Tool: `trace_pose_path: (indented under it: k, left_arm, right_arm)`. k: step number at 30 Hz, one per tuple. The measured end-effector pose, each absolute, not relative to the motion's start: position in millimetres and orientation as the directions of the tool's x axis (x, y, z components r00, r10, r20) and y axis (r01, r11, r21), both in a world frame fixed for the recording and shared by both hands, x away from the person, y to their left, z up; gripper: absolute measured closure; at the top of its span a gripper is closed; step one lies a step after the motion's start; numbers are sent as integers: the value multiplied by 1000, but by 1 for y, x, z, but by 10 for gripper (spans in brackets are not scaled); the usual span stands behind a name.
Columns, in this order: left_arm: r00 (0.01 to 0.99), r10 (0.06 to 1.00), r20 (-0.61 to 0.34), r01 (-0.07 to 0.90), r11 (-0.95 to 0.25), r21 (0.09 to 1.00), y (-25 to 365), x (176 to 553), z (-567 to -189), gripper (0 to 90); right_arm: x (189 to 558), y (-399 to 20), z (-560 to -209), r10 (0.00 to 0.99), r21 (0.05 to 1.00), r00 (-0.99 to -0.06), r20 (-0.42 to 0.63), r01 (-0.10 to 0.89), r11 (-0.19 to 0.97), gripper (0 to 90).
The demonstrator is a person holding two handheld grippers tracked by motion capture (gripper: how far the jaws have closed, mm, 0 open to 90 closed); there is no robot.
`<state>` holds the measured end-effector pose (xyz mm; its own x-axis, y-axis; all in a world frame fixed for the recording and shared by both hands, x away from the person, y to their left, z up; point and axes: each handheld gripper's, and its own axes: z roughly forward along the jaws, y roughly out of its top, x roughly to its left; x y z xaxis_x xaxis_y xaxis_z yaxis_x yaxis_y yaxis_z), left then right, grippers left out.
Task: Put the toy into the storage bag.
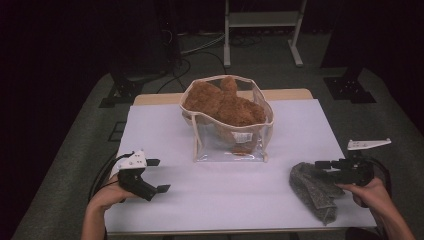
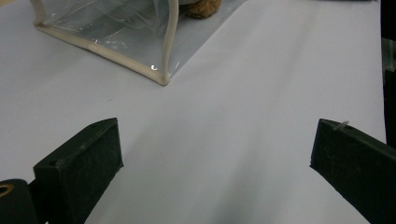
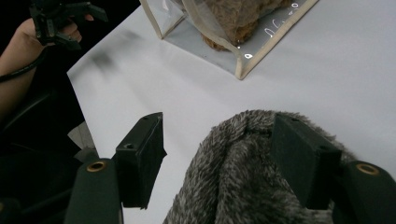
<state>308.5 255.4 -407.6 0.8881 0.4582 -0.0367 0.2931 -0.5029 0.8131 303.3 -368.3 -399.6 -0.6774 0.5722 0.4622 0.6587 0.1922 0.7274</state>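
Note:
A clear bag (image 1: 227, 146) with cream trim stands open at the middle back of the white table, and a brown plush toy (image 1: 225, 102) fills it. A grey furry cloth (image 1: 312, 192) lies at the front right. My right gripper (image 1: 319, 170) hovers low over the cloth's far end and points left. In the right gripper view, the right gripper (image 3: 219, 140) is open: one jaw rests against the fur (image 3: 233, 186) and the other stands clear over bare table. My left gripper (image 1: 159, 175) is held at the front left, open and with nothing in it, and its jaws (image 2: 217, 154) point toward the bag's corner (image 2: 161, 77).
The white table cover (image 1: 225, 200) ends close in front of both hands. A light metal frame (image 1: 262, 20) and cables stand on the dark floor behind the table. In the right gripper view the other hand and its gripper (image 3: 60, 18) show at the top left.

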Motion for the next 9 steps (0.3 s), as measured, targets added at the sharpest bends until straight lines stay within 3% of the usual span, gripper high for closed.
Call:
trace_pose_path:
  k: [9]
  left_arm:
    - [888, 457, -38, 294, -505, 812, 253, 309, -408, 15]
  right_arm:
    - [293, -375, -409, 574, 725, -662, 481, 669, 164, 337]
